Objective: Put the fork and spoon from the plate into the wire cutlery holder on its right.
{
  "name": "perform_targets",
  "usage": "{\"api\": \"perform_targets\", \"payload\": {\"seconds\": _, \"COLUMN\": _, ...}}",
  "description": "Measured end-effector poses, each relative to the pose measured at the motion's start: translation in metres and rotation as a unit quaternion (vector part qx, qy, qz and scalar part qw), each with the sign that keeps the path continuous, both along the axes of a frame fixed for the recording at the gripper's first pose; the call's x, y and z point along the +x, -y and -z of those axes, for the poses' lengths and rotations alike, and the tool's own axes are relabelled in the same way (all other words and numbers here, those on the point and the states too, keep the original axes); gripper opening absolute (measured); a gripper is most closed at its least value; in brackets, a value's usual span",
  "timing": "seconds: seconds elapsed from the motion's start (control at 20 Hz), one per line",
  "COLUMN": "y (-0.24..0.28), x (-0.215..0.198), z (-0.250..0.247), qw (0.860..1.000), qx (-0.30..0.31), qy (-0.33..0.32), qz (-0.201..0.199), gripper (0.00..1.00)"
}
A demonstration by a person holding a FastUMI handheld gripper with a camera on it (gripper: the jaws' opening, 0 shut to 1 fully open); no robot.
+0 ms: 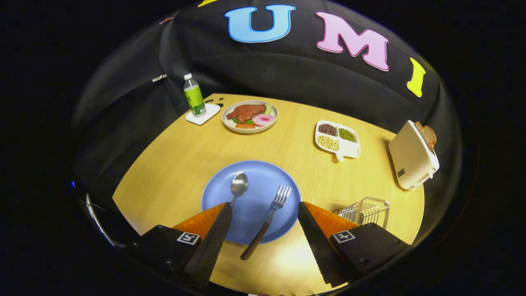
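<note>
A blue plate (254,181) lies on the wooden table just ahead of my fingers. On it rest a metal spoon (238,185), bowl pointing away, and a fork (269,216) with a dark handle that hangs over the plate's near rim. The spoon's handle runs behind my left finger (213,238). My gripper (263,209) hovers above the plate, open wide, with the fork lying between the fingers but untouched. The wire cutlery holder (365,210) stands to the plate's right, just beyond my right finger (314,234).
Farther back sit a plate of food (250,116), a green-labelled bottle (194,95) on a white coaster, and a white divided dish (337,139) of beans. A white toaster (412,155) with bread stands at the table's right edge.
</note>
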State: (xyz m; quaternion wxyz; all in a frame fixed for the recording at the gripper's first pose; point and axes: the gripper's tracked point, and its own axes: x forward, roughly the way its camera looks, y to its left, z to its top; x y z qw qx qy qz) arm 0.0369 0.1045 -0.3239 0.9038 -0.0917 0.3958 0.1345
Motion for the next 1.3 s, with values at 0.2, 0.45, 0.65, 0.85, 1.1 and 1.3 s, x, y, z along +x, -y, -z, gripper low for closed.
{"api": "perform_targets", "payload": {"seconds": 0.2, "y": -0.008, "x": 0.001, "z": 0.036, "qw": 0.999, "qx": -0.004, "qy": -0.038, "qz": 0.000, "gripper": 0.99}}
{"api": "perform_targets", "payload": {"seconds": 0.45, "y": -0.002, "x": 0.003, "z": 0.073, "qw": 0.996, "qx": -0.018, "qy": -0.085, "qz": 0.025, "gripper": 0.77}}
{"api": "perform_targets", "payload": {"seconds": 0.65, "y": 0.007, "x": 0.003, "z": 0.089, "qw": 0.993, "qx": -0.035, "qy": -0.108, "qz": 0.034, "gripper": 0.76}}
{"api": "perform_targets", "payload": {"seconds": 0.85, "y": 0.006, "x": 0.002, "z": 0.095, "qw": 0.989, "qx": -0.029, "qy": -0.133, "qz": 0.050, "gripper": 0.46}}
{"api": "perform_targets", "payload": {"seconds": 1.1, "y": -0.001, "x": -0.007, "z": 0.097, "qw": 0.981, "qx": 0.009, "qy": -0.193, "qz": 0.016, "gripper": 0.14}}
{"api": "perform_targets", "payload": {"seconds": 1.3, "y": 0.007, "x": -0.015, "z": 0.089, "qw": 0.980, "qx": 0.016, "qy": -0.199, "qz": -0.025, "gripper": 0.07}}
